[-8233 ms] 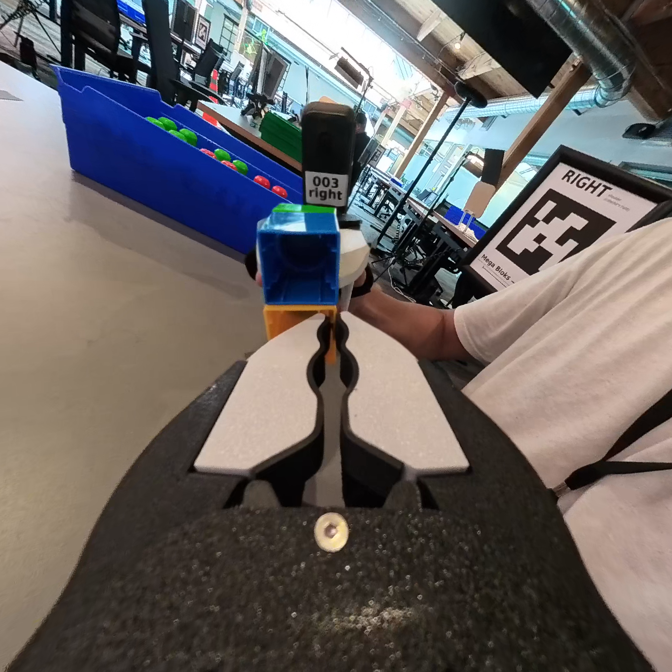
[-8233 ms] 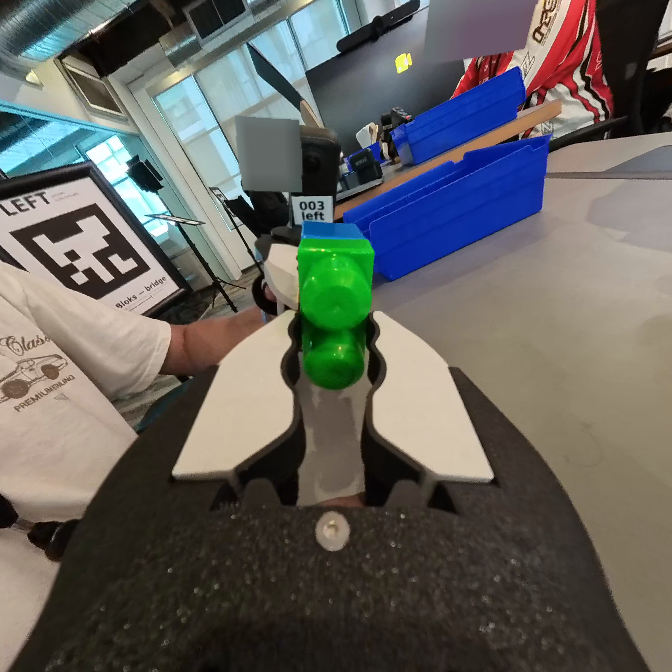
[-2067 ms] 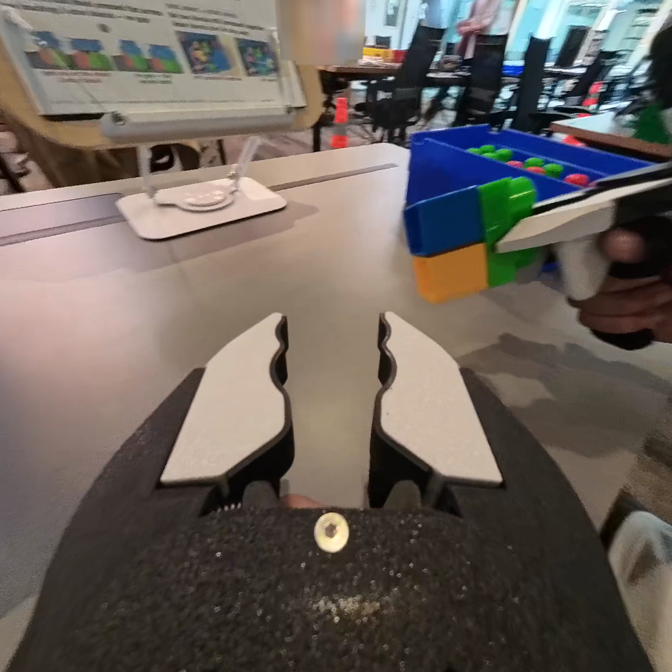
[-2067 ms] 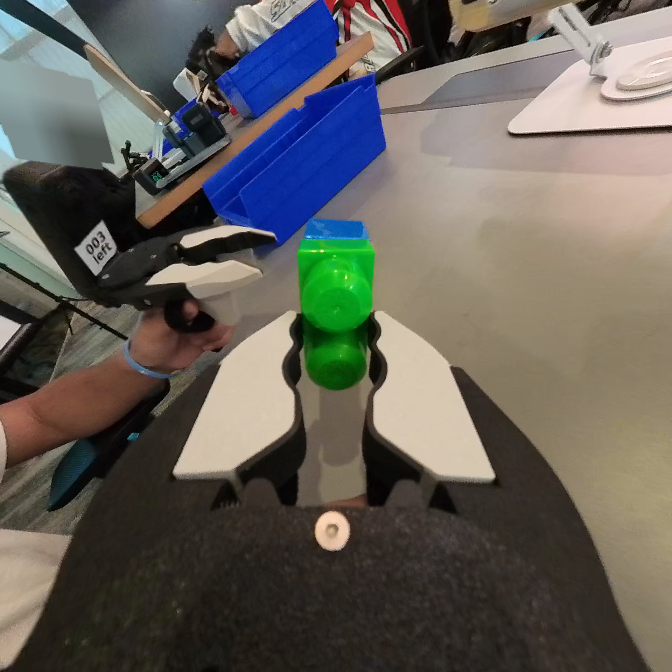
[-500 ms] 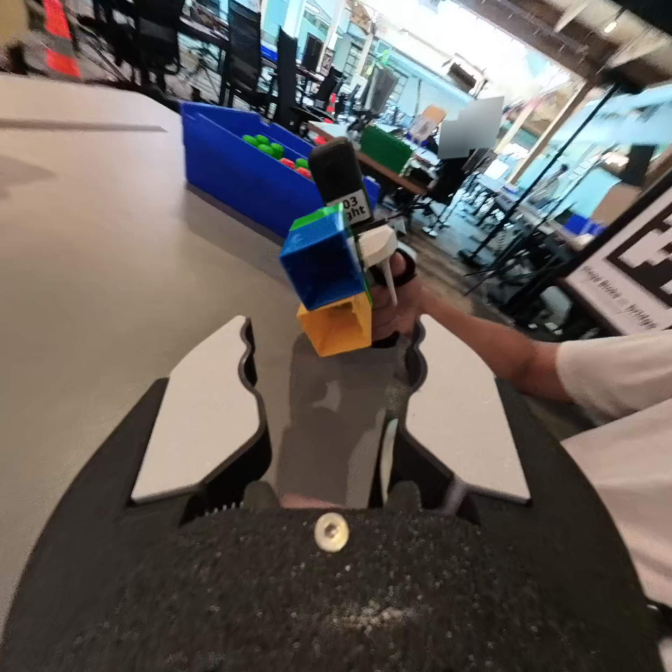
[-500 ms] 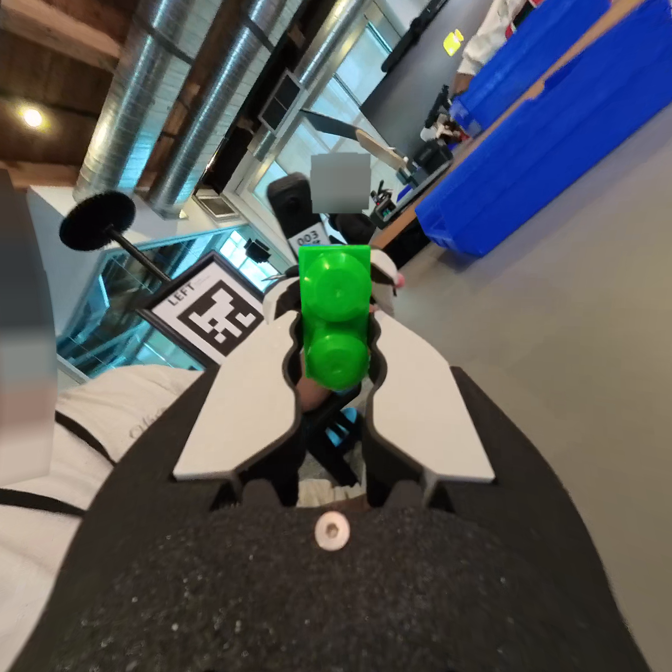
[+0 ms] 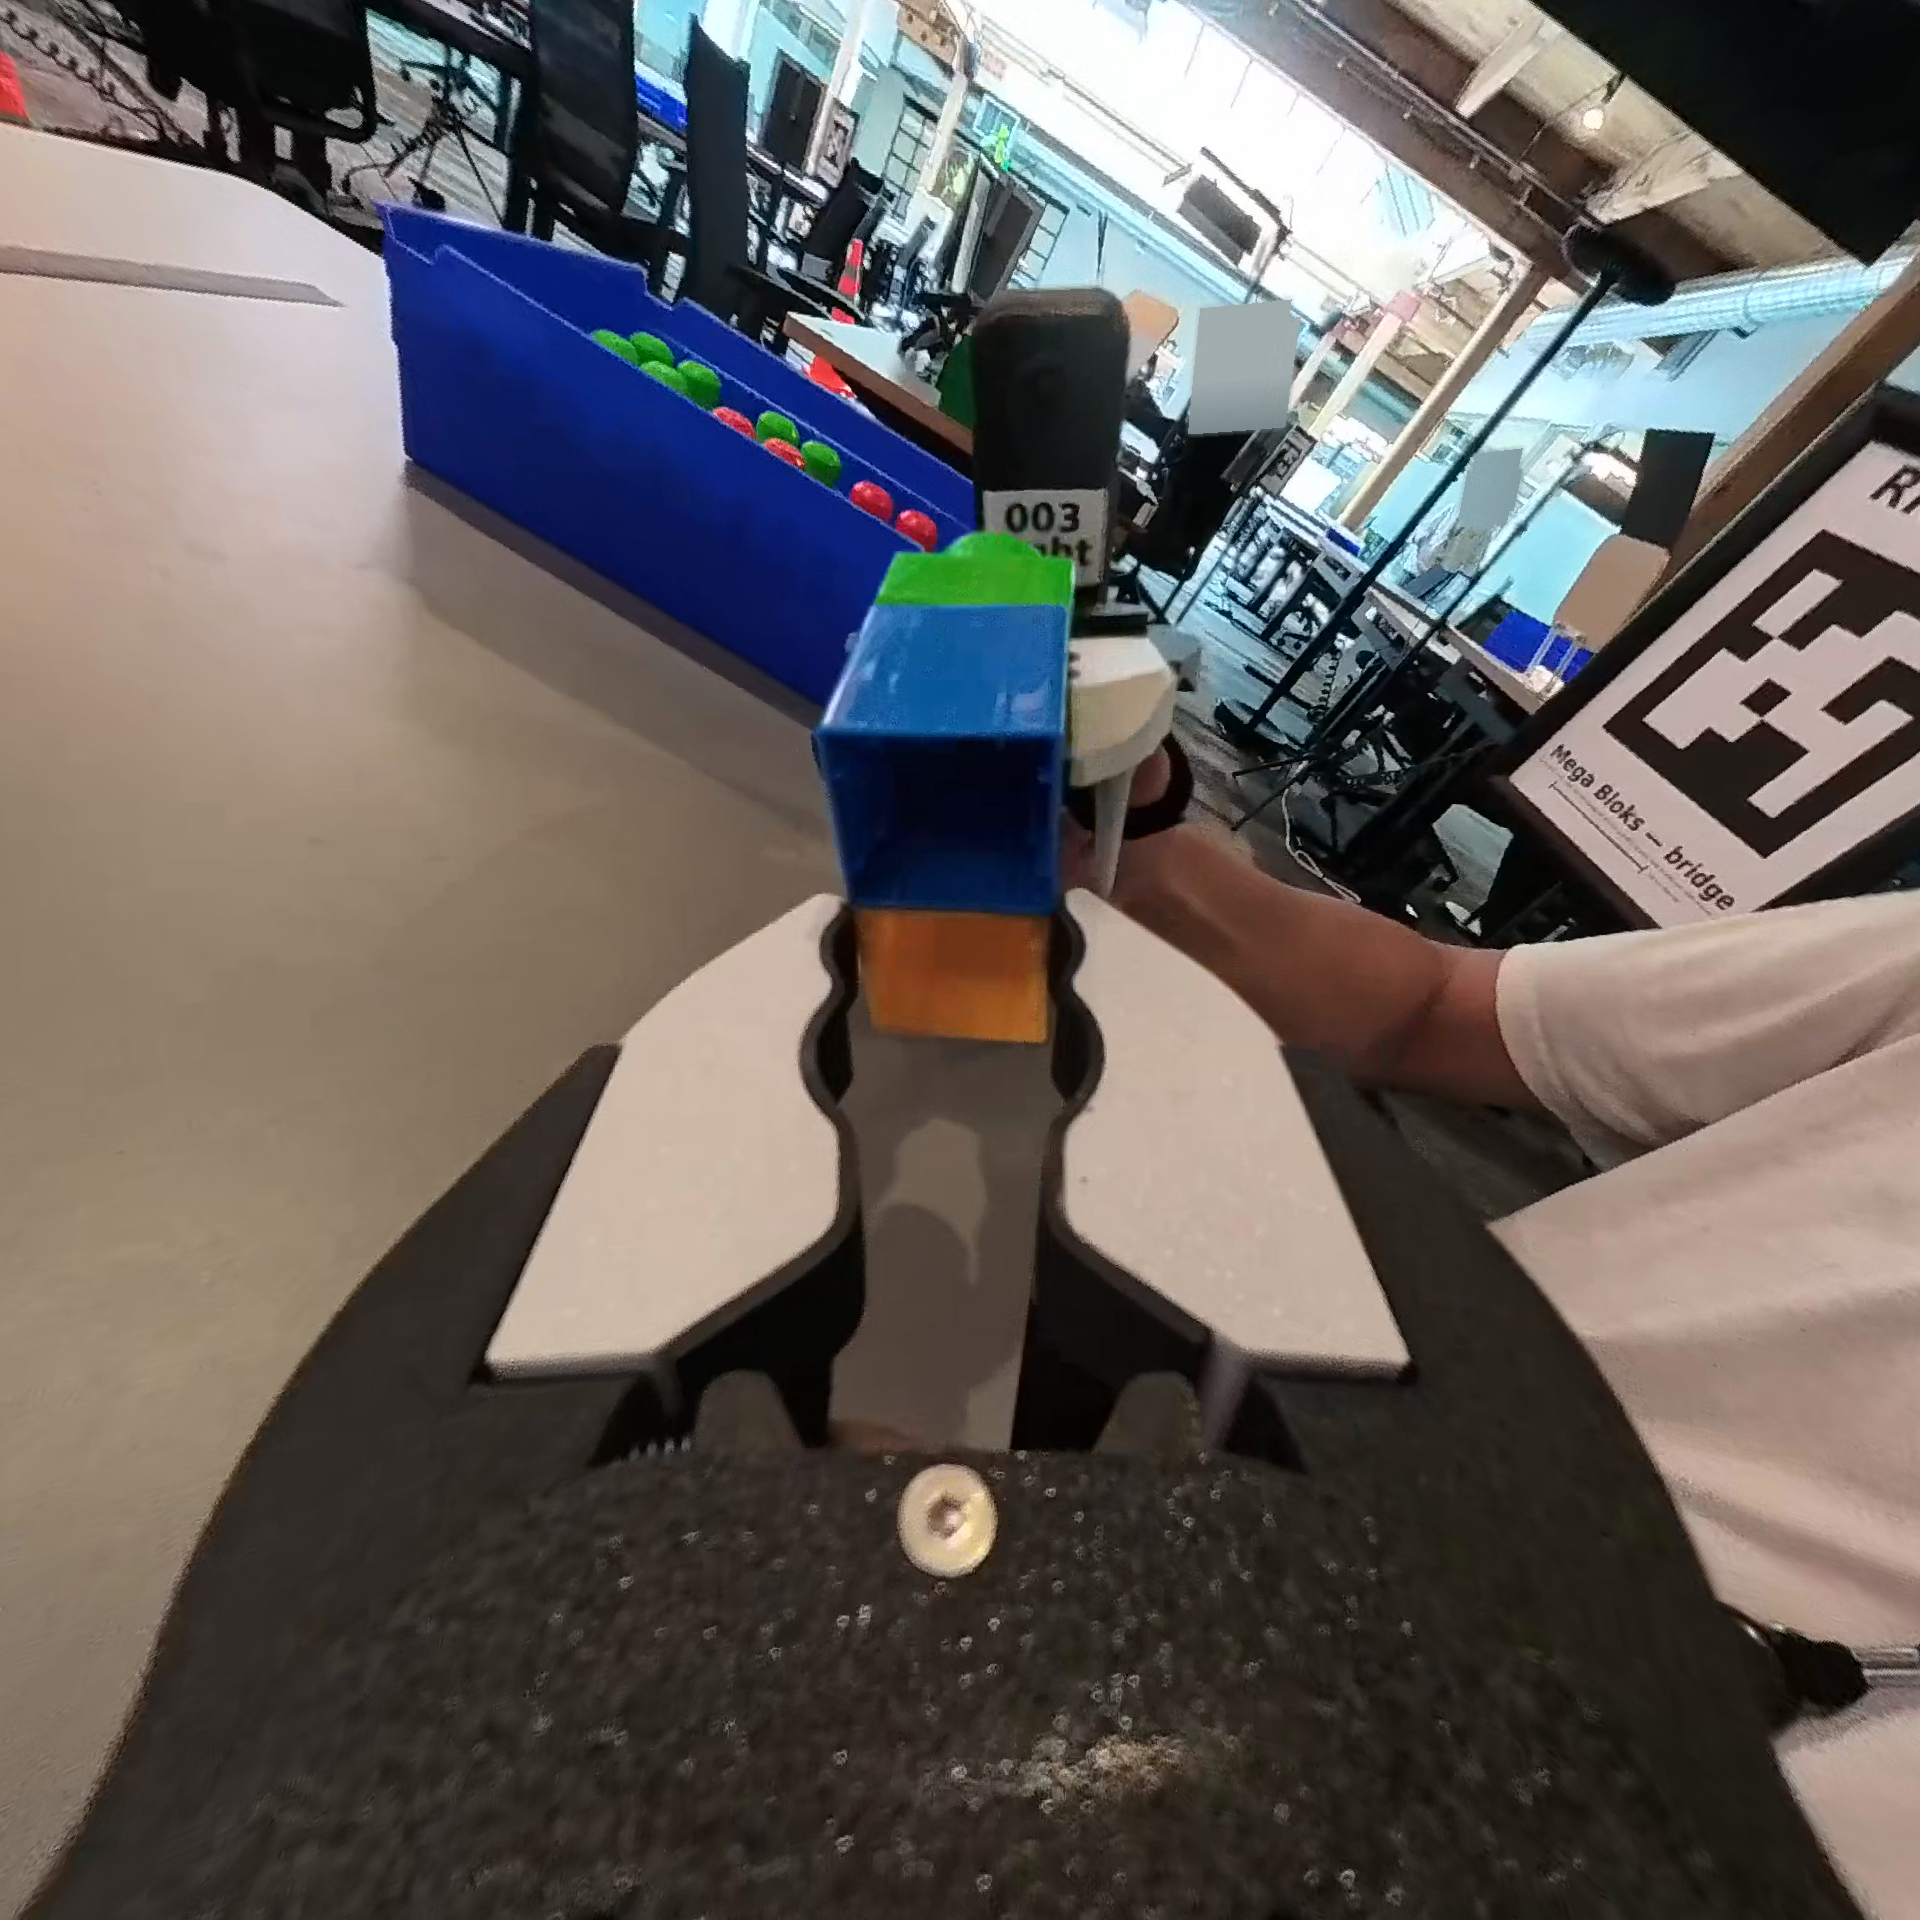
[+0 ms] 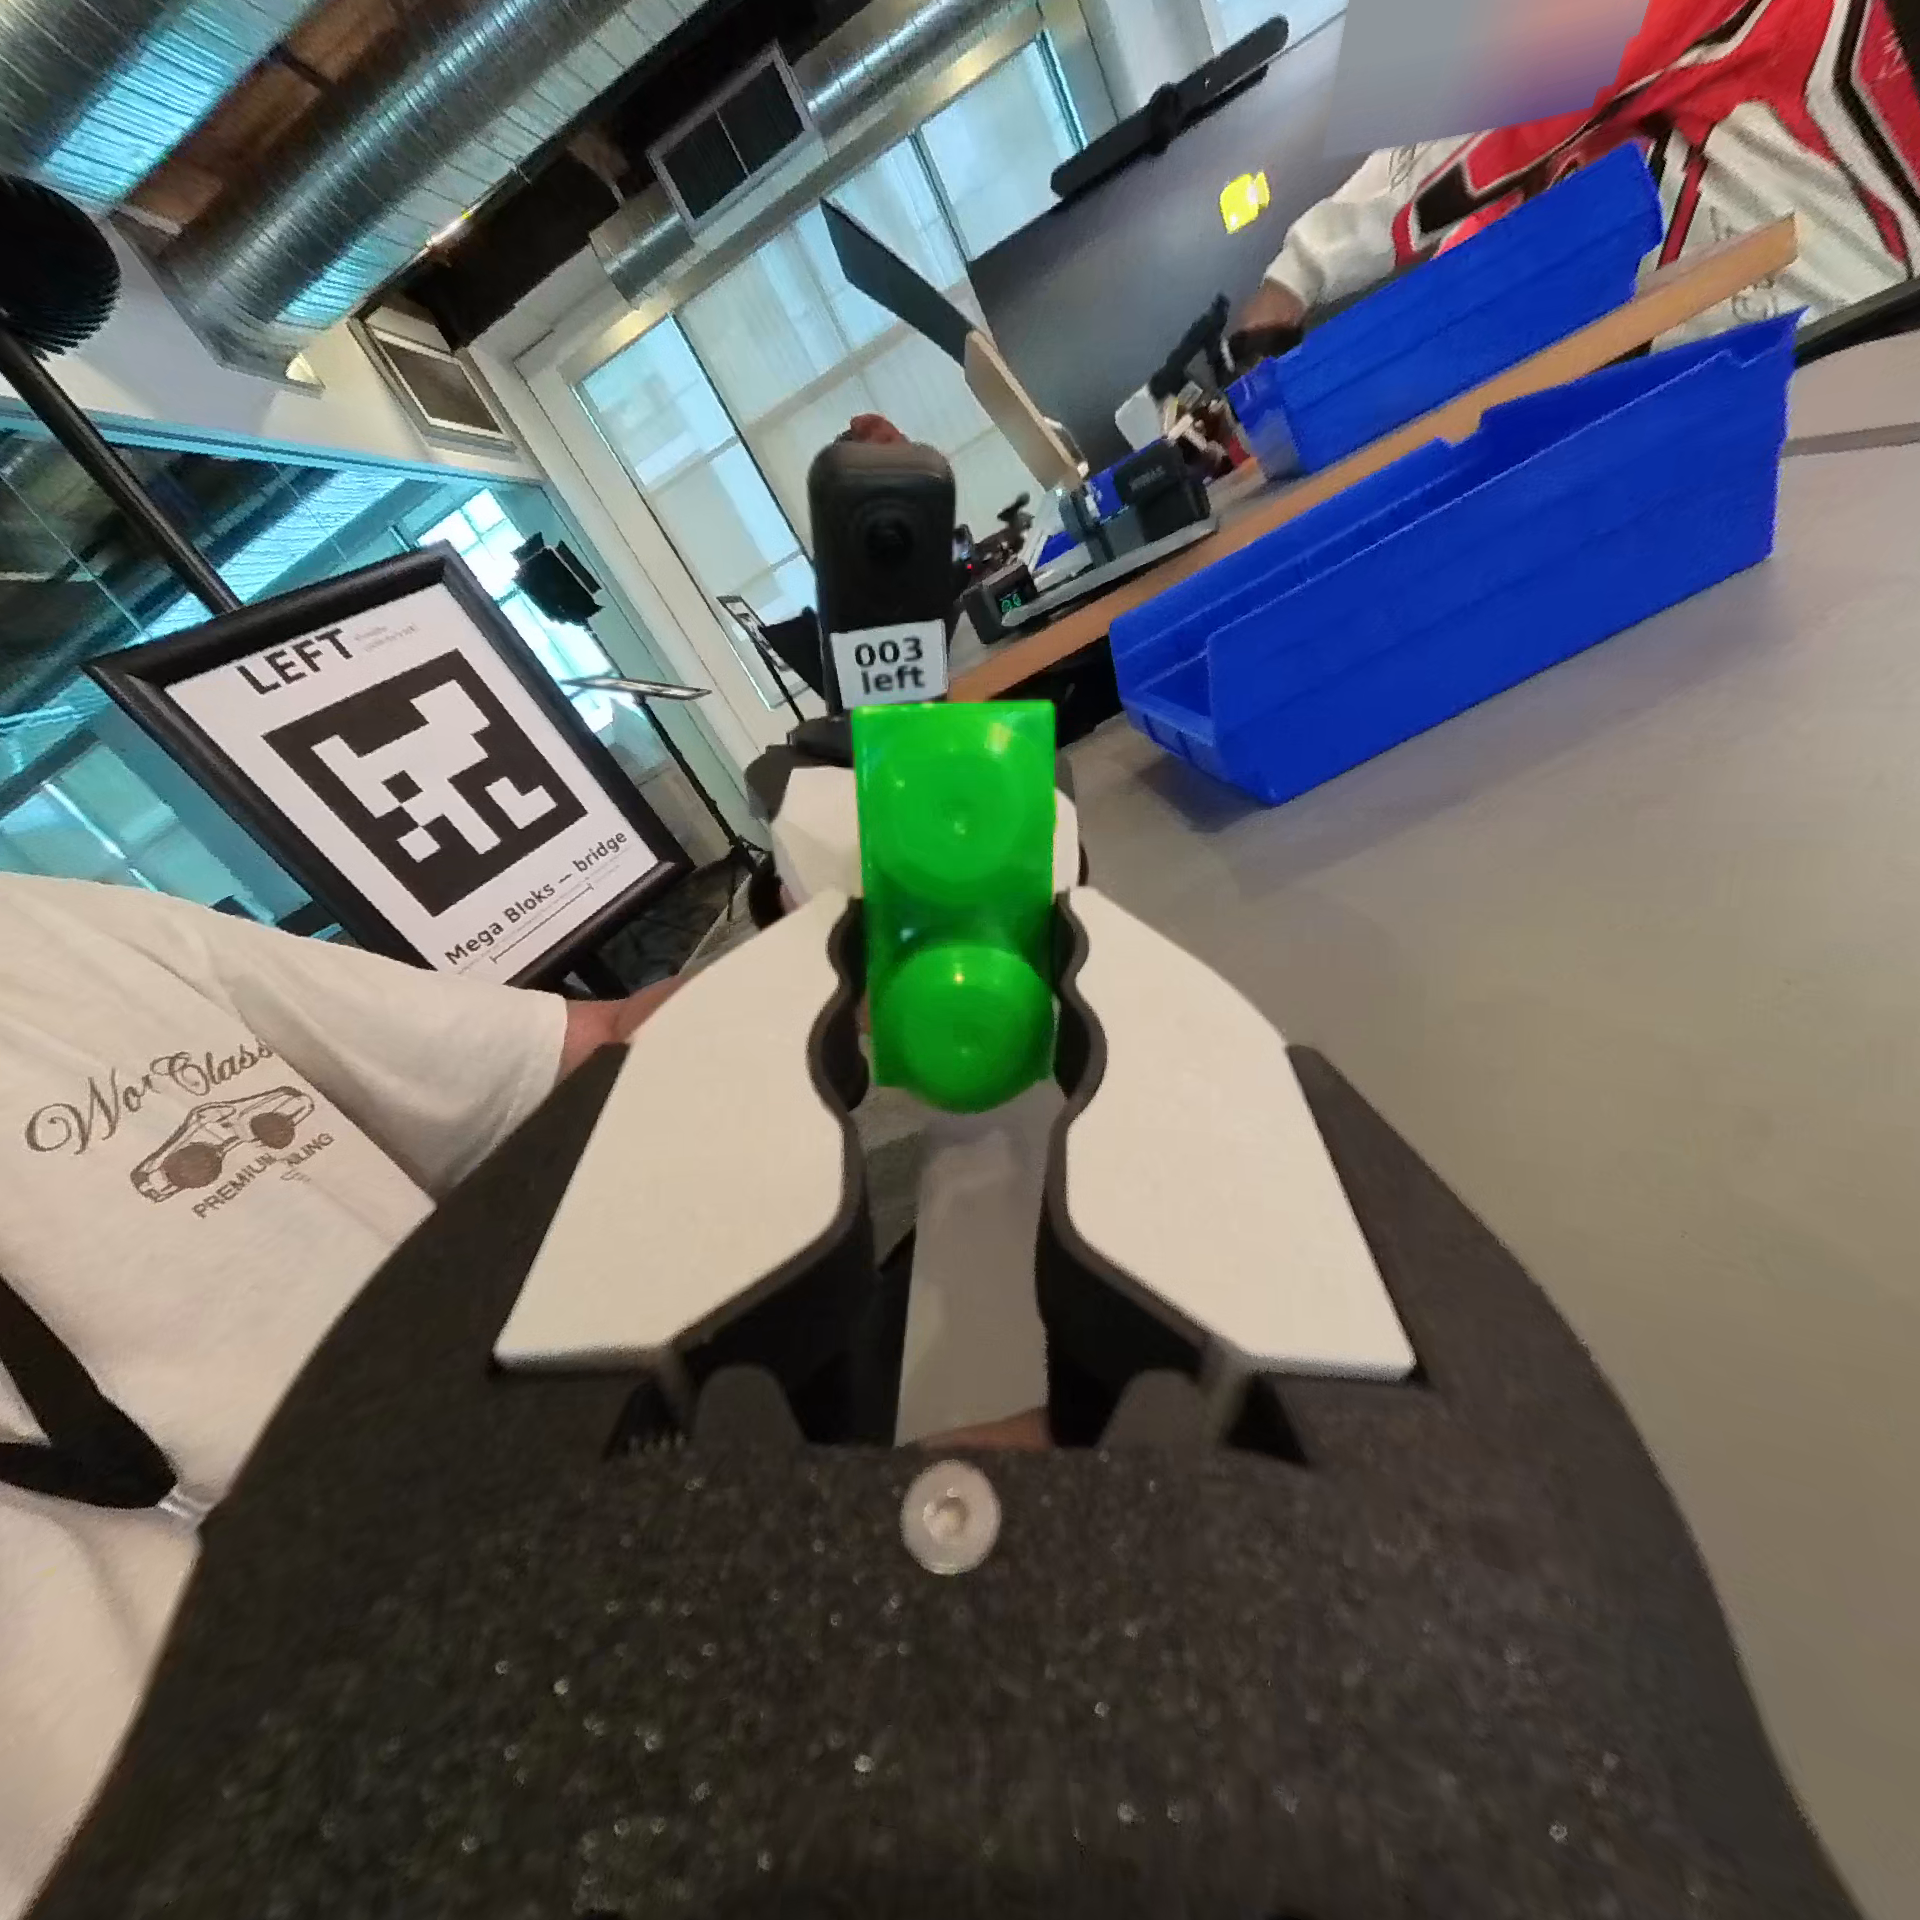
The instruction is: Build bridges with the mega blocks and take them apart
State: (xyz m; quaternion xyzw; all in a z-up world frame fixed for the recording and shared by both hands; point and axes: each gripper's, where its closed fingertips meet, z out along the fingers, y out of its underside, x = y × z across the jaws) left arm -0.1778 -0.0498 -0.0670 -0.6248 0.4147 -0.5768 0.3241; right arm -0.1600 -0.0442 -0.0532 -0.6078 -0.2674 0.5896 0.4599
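The block stack is being held in the air above the tabletop, near its edge. The green block [image 8: 961, 914] is being pinched by the right gripper [image 8: 961, 1023], while the orange block [image 7: 956, 975] is being clamped by the left gripper [image 7: 954, 977]. The orange block should probably be pulled straight off, without twisting, so the blue block [image 7: 951, 764] is not being loosened.

Open-plan lab (exposed ducts [image 8: 343, 114], blue bins [image 8: 1455, 613]).

Green block [image 8: 961, 914], blue block [image 7: 951, 764], orange block [image 7: 956, 975], blue bin [image 7: 623, 488]
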